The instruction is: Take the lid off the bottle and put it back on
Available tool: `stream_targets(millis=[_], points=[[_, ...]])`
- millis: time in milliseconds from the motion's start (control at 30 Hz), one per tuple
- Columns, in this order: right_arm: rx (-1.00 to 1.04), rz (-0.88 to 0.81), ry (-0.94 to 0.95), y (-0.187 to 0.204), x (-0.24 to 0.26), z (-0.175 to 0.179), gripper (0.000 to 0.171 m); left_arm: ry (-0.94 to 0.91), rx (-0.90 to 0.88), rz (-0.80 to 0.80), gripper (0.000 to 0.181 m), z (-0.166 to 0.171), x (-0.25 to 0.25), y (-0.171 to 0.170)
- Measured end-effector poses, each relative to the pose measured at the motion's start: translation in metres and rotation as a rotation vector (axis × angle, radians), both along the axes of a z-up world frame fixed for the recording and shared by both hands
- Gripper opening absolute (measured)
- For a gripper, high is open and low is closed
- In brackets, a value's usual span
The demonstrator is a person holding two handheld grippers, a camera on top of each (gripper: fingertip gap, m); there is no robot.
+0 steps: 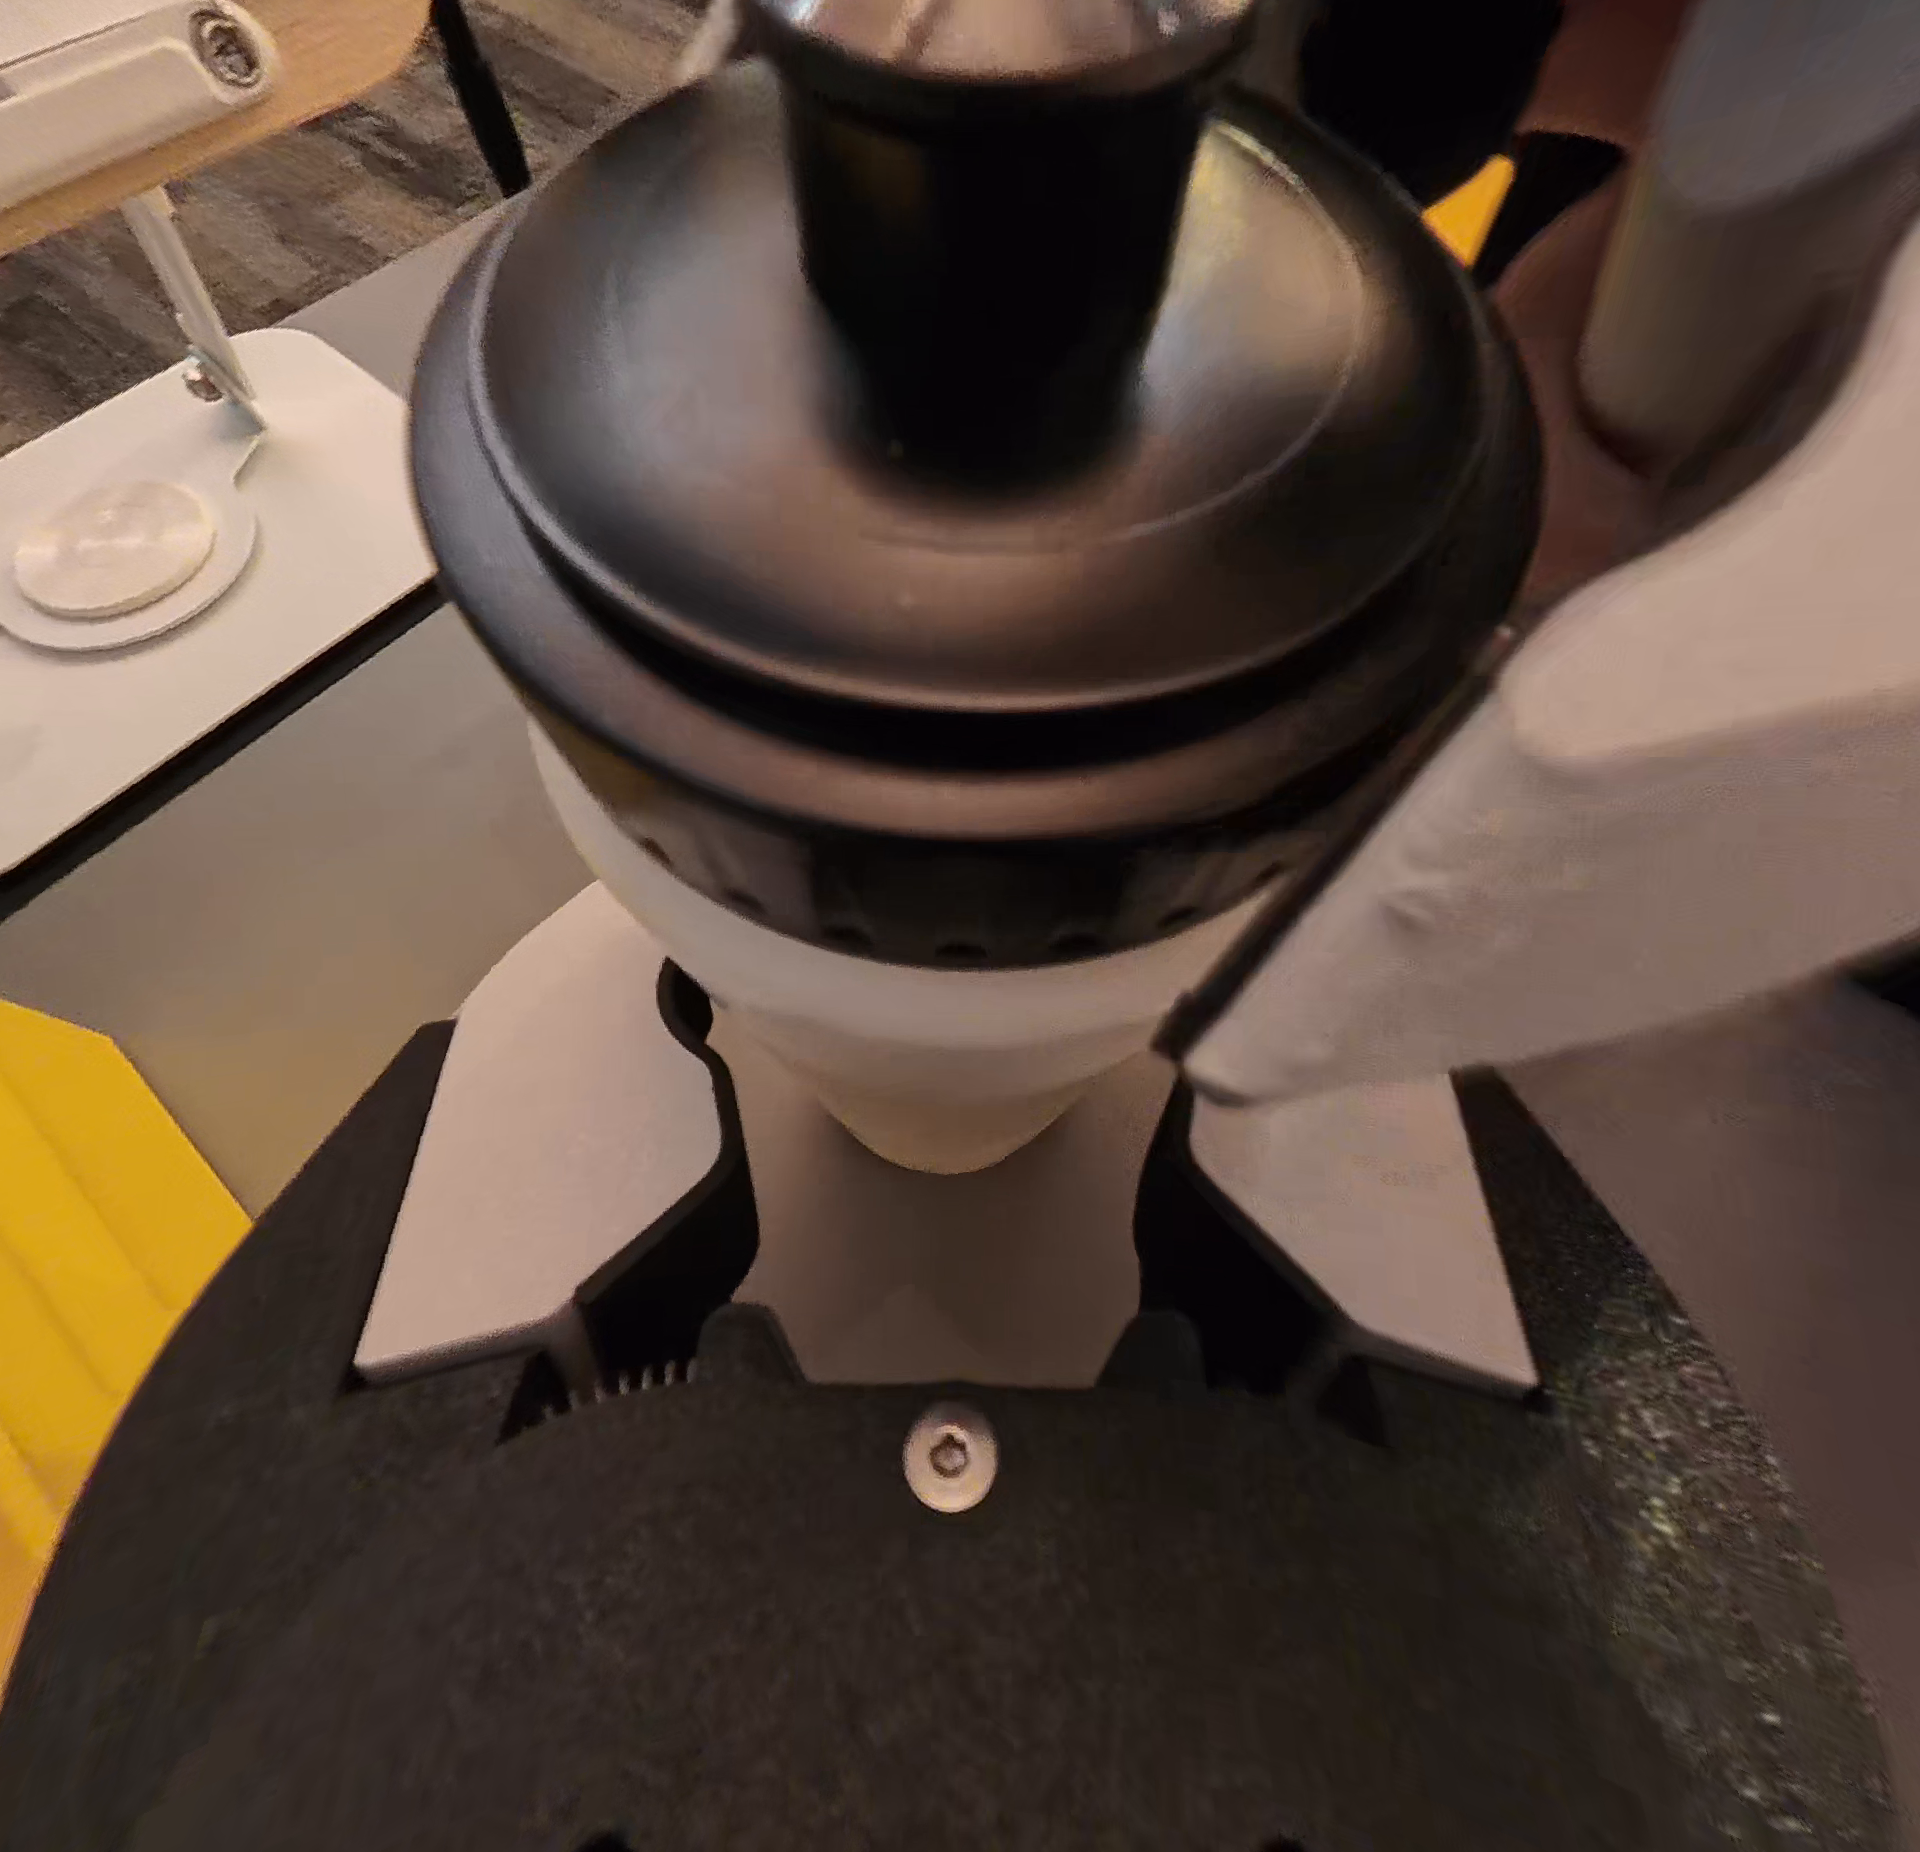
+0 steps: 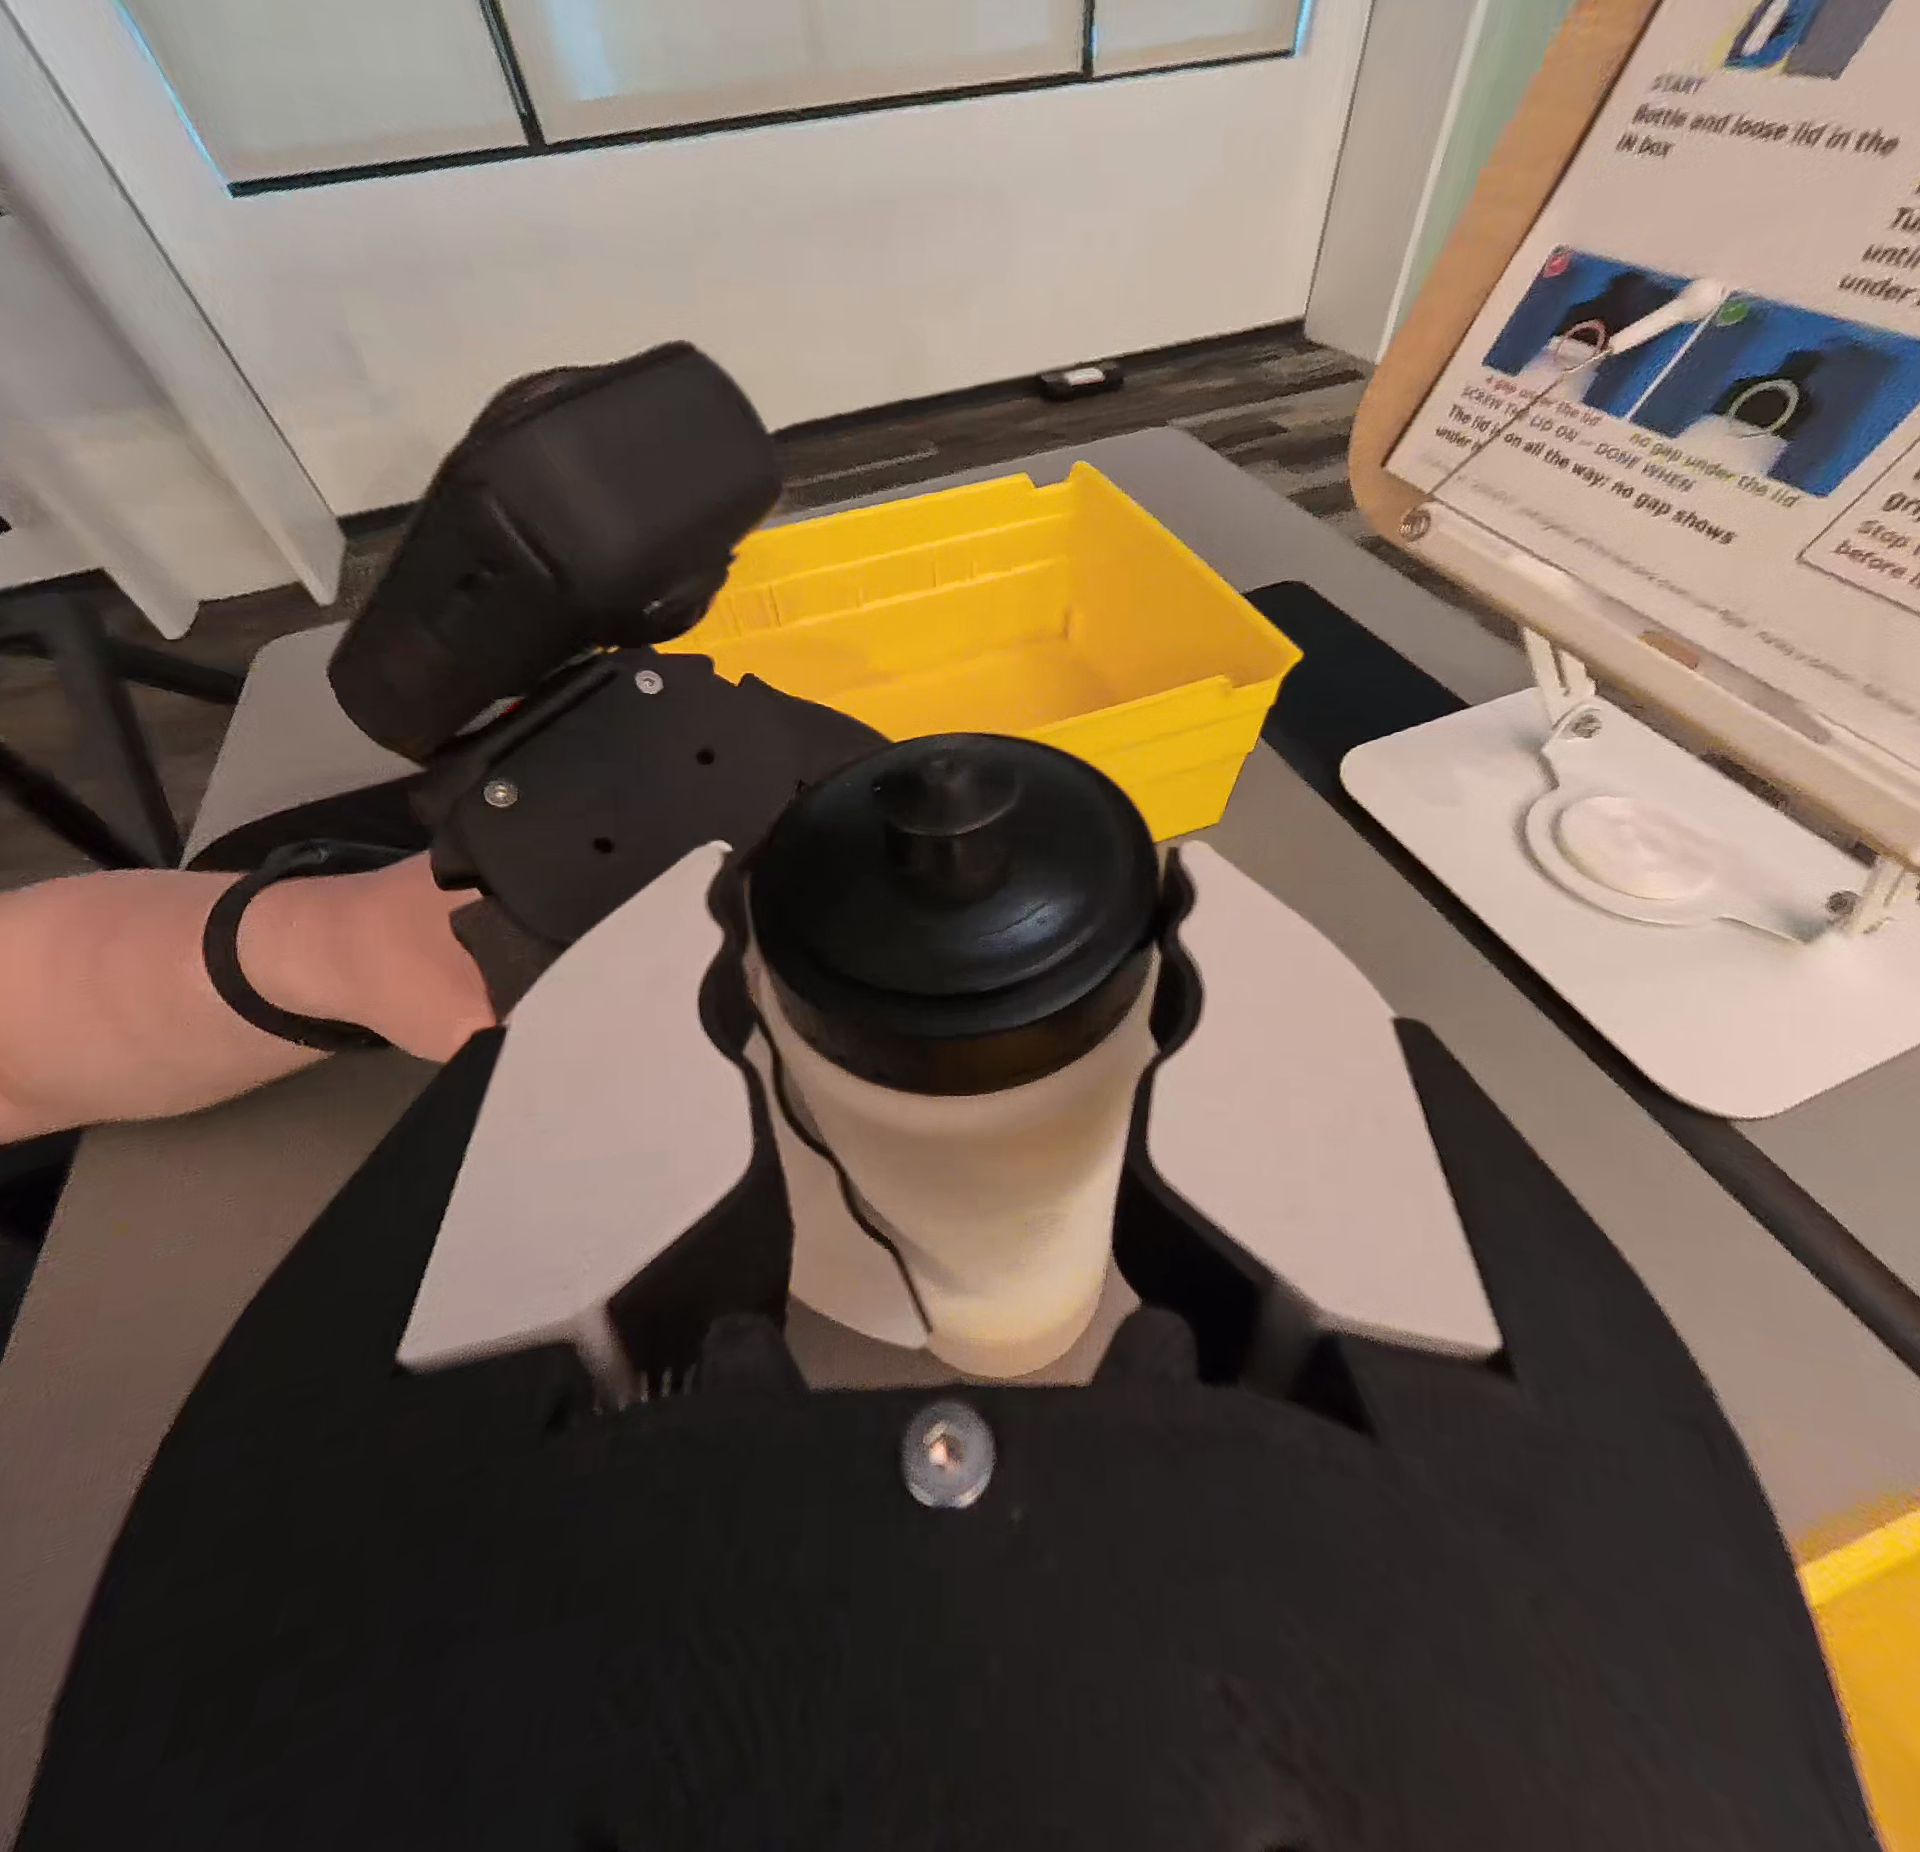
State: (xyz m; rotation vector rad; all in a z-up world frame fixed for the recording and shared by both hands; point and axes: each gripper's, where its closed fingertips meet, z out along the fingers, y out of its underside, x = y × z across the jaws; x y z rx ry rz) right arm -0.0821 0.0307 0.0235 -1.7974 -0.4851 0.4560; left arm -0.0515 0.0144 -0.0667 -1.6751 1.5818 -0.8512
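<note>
While the white sports bottle (image 2: pixel 956 1179) stands between both tools, the left gripper (image 1: pixel 945 1127) brackets its lower body, fingers close on either side, though whether they press it cannot be told. That low hold would steady the bottle against turning. At centre, the black screw lid (image 2: pixel 951 929) with its pull spout sits on the neck; a thin dark seam shows under it in the left wrist view. The right gripper (image 2: pixel 951 955) is clamped on the lid's rim, placed high so that a twist acts on the lid alone. Beyond the right gripper's tips lies a yellow bin (image 2: pixel 1226 701), and to its right an instruction board on a white stand (image 2: pixel 1621 971).
</note>
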Motion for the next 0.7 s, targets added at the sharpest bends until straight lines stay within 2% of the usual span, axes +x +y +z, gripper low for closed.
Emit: stream_targets(millis=[133, 267, 333, 400, 500, 600, 700], points=[[0.067, -0.001, -0.022, 0.002, 0.000, 0.002, 0.075, -0.005, -0.009, 0.001, 0.091, 0.000, 0.000, 0.001], [0.057, -0.163, 0.009, 0.009, 0.002, 0.001, 0.076, -0.032, -0.013, 0.111, 0.091, 0.001, 0.001, 0.008], [0.040, -0.280, 0.002, 0.010, 0.005, 0.001, 0.076, -0.035, -0.006, 0.129, 0.091, 0.001, 0.001, 0.008], [0.069, -0.323, -0.026, 0.010, 0.004, 0.002, 0.075, -0.022, 0.003, 0.133, 0.091, 0.001, -0.001, 0.009], [0.053, -0.269, -0.016, 0.010, 0.004, 0.002, 0.075, -0.023, -0.007, 0.093, 0.091, 0.001, 0.000, 0.008], [0.053, -0.102, -0.021, 0.005, -0.001, 0.005, 0.079, -0.011, -0.015, 0.021, 0.091, 0.001, 0.000, 0.003], [0.079, -0.016, -0.032, 0.000, 0.001, 0.008, 0.075, -0.009, -0.001, -0.034, 0.091, 0.000, 0.001, -0.003]])
